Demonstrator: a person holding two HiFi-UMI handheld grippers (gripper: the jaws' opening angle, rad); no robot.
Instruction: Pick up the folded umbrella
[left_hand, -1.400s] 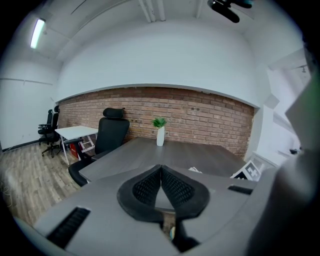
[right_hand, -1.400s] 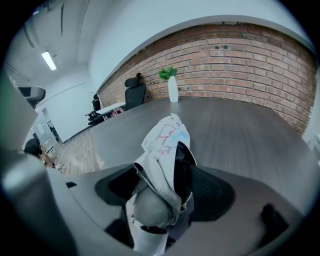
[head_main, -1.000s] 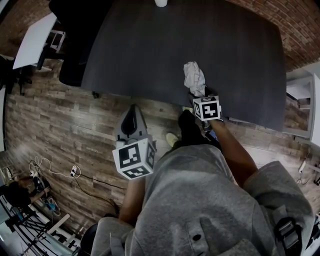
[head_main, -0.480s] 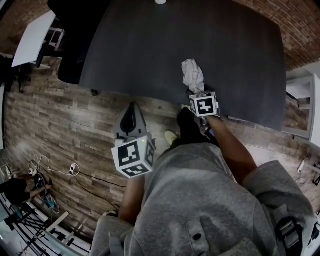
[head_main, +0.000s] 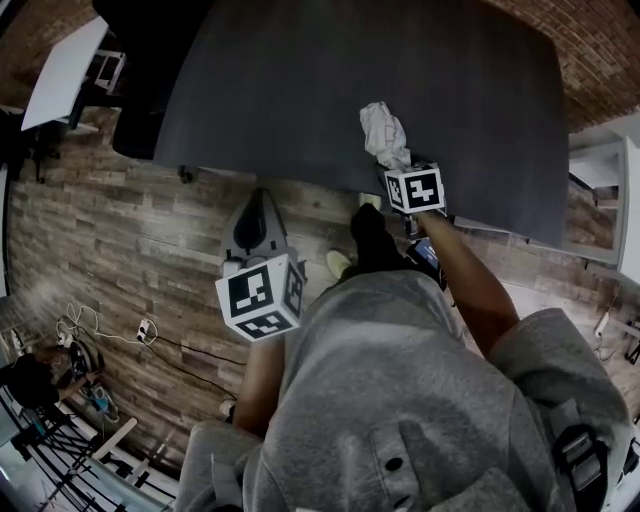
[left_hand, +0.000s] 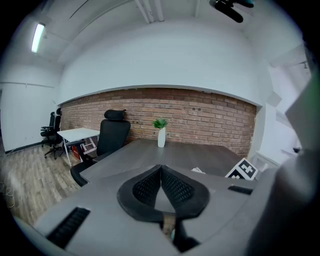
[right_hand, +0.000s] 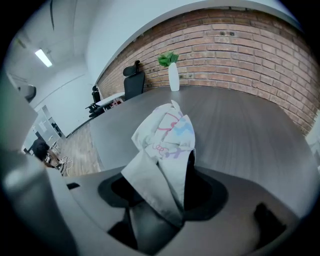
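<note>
The folded umbrella (head_main: 383, 135), white with a faint coloured print, lies near the front edge of the dark grey table (head_main: 300, 90). My right gripper (head_main: 398, 168) points down at the umbrella's near end. In the right gripper view the umbrella (right_hand: 162, 145) runs up between the jaws of my right gripper (right_hand: 157, 189), which have just been closing. A dark gap still shows on its left side. My left gripper (head_main: 257, 200) hangs over the wooden floor, left of the table's edge. In its own view my left gripper (left_hand: 161, 170) is shut with nothing between the pads.
A black office chair (head_main: 140, 100) stands at the table's left corner, with a white desk (head_main: 65, 70) beyond it. A white vase holding a plant (right_hand: 173, 75) sits at the table's far end by the brick wall. Cables (head_main: 90, 340) lie on the floor.
The right gripper's marker cube has edged slightly closer to the umbrella. The whole head view has shifted a little. The left gripper stays where it was.
</note>
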